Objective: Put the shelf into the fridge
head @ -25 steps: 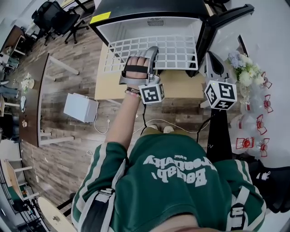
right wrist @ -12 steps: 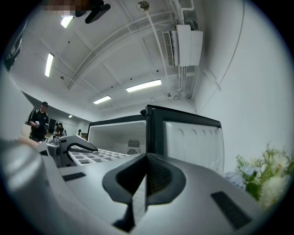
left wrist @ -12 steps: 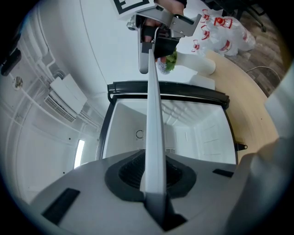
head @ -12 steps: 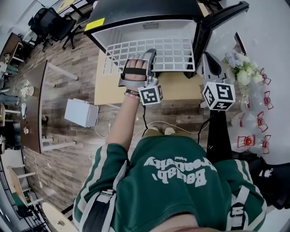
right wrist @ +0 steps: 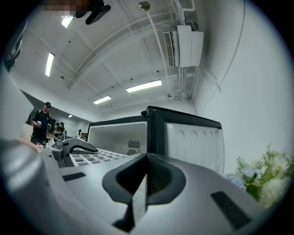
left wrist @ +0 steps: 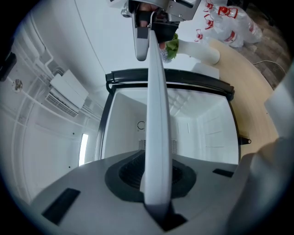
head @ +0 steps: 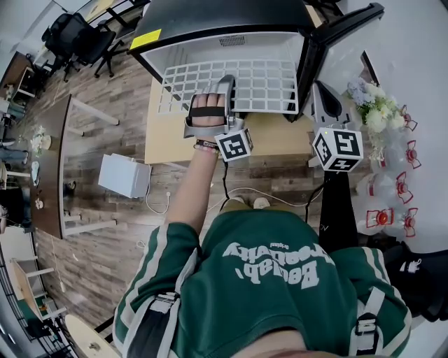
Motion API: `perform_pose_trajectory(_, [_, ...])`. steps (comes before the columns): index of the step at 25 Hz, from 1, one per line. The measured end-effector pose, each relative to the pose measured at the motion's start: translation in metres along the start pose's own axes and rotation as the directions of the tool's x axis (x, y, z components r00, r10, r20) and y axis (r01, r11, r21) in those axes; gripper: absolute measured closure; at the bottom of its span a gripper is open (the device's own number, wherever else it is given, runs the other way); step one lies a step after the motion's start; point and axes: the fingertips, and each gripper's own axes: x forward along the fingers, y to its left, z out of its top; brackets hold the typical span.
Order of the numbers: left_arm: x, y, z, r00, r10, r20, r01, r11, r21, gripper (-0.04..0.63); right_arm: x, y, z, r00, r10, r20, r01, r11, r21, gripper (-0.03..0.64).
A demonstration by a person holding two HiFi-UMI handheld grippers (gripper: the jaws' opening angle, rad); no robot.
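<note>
At 12 o'clock from the person, the left hand-held gripper (head: 227,82) is clamped narrow on the near edge of the white wire shelf (head: 269,75), its jaws pressing on the rim. At 1 o'clock, the right hand-held gripper (right wrist: 146,176) has its jaws together on nothing, just right of the shelf and above the tabletop (head: 280,133). The shelf lies flat, its far edge at the mouth of the open fridge (head: 210,17). The door (head: 343,28) stands open at 2 o'clock.
</note>
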Motion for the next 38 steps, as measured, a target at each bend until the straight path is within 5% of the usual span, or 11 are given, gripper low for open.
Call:
perform_pose_trajectory(14, [0.015, -0.005, -0.006, 0.994, -0.012, -0.109, 0.017, 0.999, 0.05, 0.543, -0.002, 0.009, 0.0, 1.0, 0.011, -0.008, -0.011, 1.0, -0.011, 0.614])
perform_pose_trajectory(38, [0.037, -0.003, 0.006, 1.0, -0.029, 0.01, 0.028, 0.998, 0.053, 0.541, 0.011, 0.004, -0.001, 0.999, 0.028, -0.019, -0.029, 0.999, -0.032, 0.614])
